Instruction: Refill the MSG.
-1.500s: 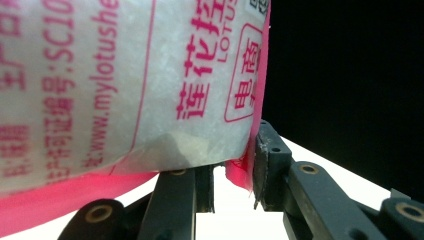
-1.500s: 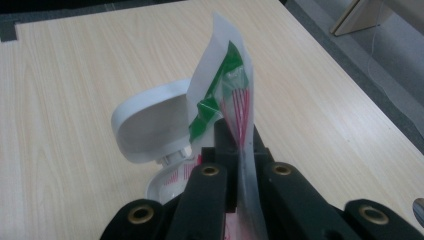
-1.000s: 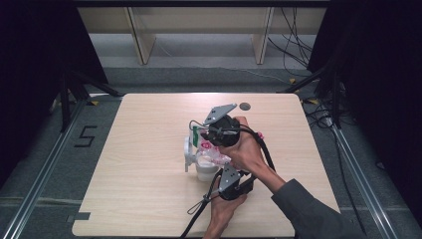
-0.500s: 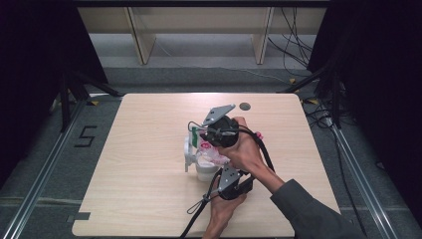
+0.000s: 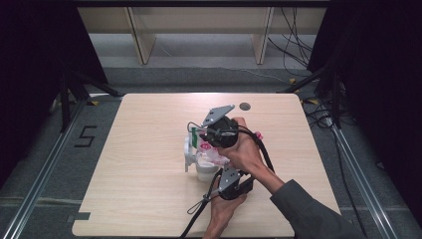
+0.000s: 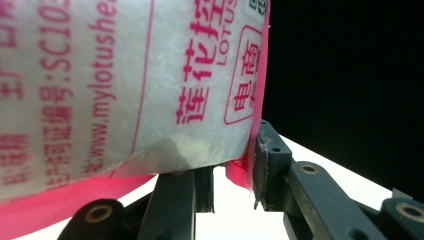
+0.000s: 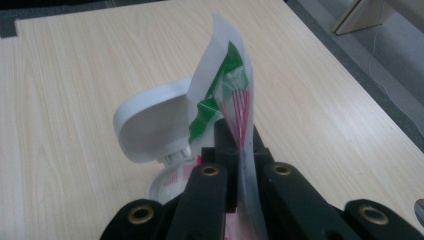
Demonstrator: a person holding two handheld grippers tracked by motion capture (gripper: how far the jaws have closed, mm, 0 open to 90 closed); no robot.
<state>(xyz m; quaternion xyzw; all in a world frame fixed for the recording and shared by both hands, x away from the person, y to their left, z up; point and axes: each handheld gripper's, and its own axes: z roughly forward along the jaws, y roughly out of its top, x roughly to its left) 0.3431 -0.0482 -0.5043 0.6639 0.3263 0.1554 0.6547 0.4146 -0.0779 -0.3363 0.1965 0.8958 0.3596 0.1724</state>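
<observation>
A clear plastic bag with pink print and a green-and-pink top strip hangs over a white container whose flip lid stands open. My right gripper, grey plate on top, is shut on the bag's upper edge; in the right gripper view the lid and the container's rim lie just below its jaws. My left gripper comes from the near side, shut on the bag's pink bottom corner. The printed bag looms over the left gripper.
The pale wooden table has bare wood on all sides of the container. A small dark disc lies near its far edge. Wooden shelf legs and cables stand beyond it, and stand legs at the left.
</observation>
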